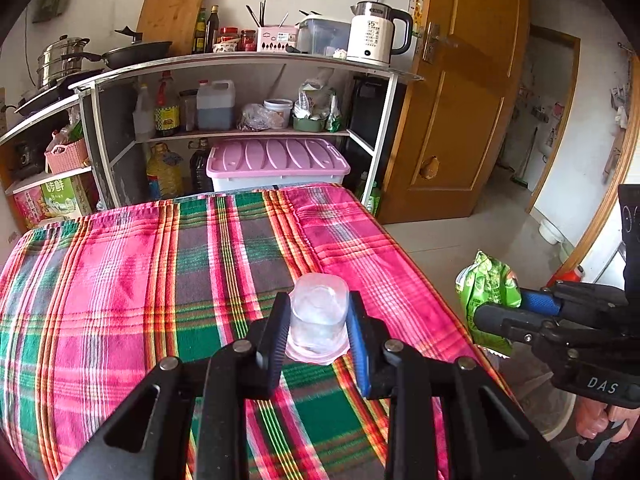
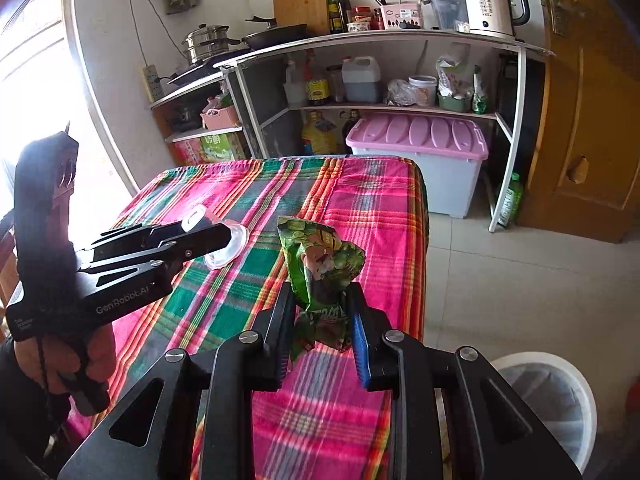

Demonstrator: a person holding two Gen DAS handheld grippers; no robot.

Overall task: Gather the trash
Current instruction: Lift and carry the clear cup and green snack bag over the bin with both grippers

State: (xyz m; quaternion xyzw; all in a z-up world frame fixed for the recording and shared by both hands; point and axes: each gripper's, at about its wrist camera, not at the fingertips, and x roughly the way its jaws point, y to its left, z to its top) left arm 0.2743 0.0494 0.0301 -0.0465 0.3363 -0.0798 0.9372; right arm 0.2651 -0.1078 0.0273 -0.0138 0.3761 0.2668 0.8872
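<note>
While the left gripper (image 1: 319,322) is clamping a clear plastic cup (image 1: 318,317) between its fingers (image 1: 357,344), the cup is sitting mouth-down, its rim at the plaid tablecloth (image 1: 120,280), though whether it is touching I cannot tell; the right gripper (image 2: 320,326) is pinching a crumpled green snack bag (image 2: 322,276) upright between its fingers (image 2: 359,350), the bag's top sticking out above them; the bag is hanging over the table's right edge, near a white bin (image 2: 576,380) on the floor.
</note>
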